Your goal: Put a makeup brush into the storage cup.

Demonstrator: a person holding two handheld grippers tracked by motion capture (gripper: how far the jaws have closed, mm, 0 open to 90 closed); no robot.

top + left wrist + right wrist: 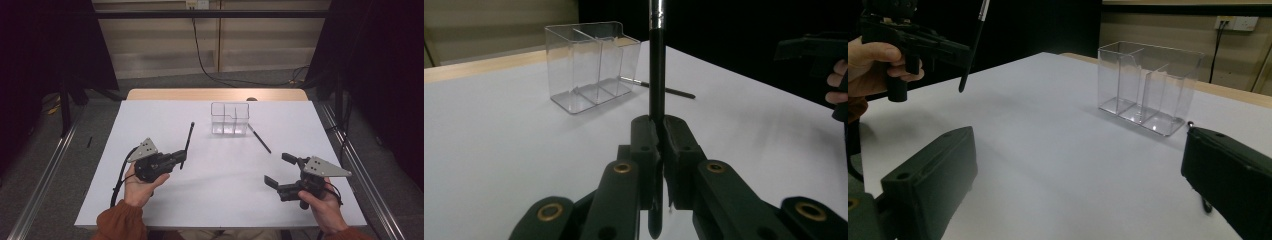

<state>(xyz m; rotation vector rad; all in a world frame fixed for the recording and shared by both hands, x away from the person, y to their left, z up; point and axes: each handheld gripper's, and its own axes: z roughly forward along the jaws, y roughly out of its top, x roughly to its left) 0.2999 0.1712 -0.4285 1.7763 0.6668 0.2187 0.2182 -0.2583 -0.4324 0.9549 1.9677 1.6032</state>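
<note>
the slim black pen [656, 65] is clamped near its lower end between the closed jaws of the left gripper [176, 159], above the table [150, 200]. it could pivot and miss the clear, hard-walled divided organizer [229, 119]. the right gripper [280, 170] is held with jaws wide apart, near a second pen [259, 138] lying just beside the organizer.
</note>
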